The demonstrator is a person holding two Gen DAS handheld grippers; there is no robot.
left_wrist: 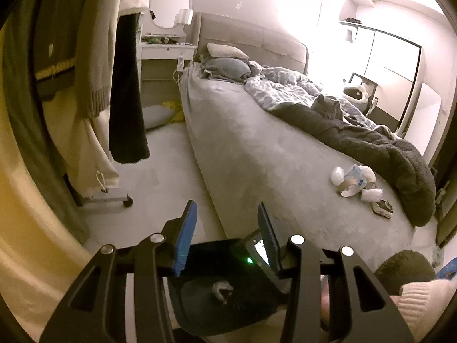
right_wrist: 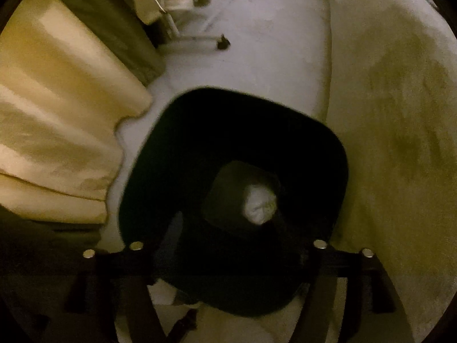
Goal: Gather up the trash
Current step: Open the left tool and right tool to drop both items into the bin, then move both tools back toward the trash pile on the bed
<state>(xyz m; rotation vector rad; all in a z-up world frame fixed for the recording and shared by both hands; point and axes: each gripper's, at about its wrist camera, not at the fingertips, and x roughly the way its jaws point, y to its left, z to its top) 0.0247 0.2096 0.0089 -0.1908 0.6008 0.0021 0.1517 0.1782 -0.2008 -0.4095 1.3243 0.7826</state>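
Observation:
A black bin (left_wrist: 200, 250) stands on the floor beside the bed, right under my left gripper (left_wrist: 226, 206). The blue pads of that gripper are apart with nothing between them. A crumpled scrap (left_wrist: 221, 288) lies inside the bin. On the grey bedsheet lies a small heap of trash (left_wrist: 357, 181): crumpled tissues, a cardboard roll and a wrapper. My right gripper (right_wrist: 228, 220) points down into the same bin (right_wrist: 228, 100). Its dark fingers stand wide apart, and a white paper ball (right_wrist: 260, 205) lies below them, untouched by the pads.
A grey cat (left_wrist: 325, 105) lies on the rumpled duvet beyond the trash. A clothes rack on castors (left_wrist: 128, 200) with hanging garments fills the left side. A yellow curtain (right_wrist: 57, 120) hangs next to the bin. A dark device with a green light (left_wrist: 251, 258) sits over the bin's rim.

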